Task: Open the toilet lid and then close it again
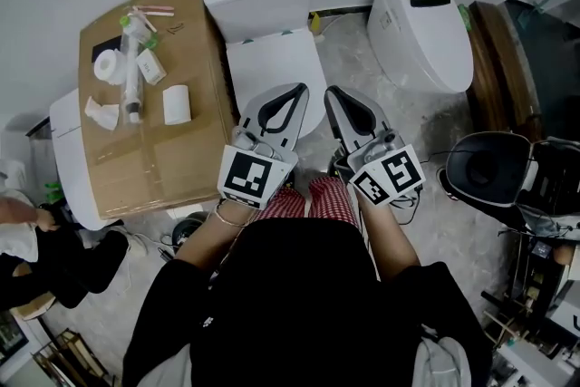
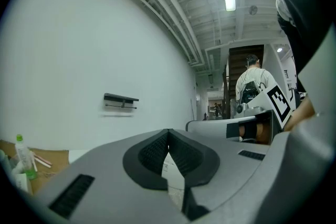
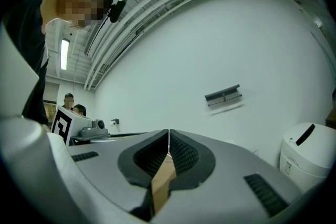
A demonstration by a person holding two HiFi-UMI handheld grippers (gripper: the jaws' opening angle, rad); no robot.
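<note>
In front of the white toilet, a person holds the left tongs point(image 1: 297, 91) and the right tongs point(image 1: 332, 91) side by side. Both point at the toilet lid point(image 1: 272, 63). The lid is down, flat on the bowl, just in front of the boxy tank point(image 1: 258, 0).

Both tongs are pinched together at the tips, with nothing between them. I think they are held this way on purpose. A closed tip is thin, so it could slide under the front rim of the lid and lift it. They wait over the front end of the lid, which is the easy end to lift, far from the hinge. I cannot tell if they touch the lid yet.

The lid looks smooth, hard and shiny, with a round front. It may be slippery. The tongs are grey and smooth outside. Their dark pads point(image 2: 152, 152) have little ridges, which should help them grip.

To the left, a brown cardboard sheet point(image 1: 172, 163) lies flat with a paper roll point(image 1: 109, 66) on it. To the right stands another toilet point(image 1: 421, 27), egg-shaped and closed.
</note>
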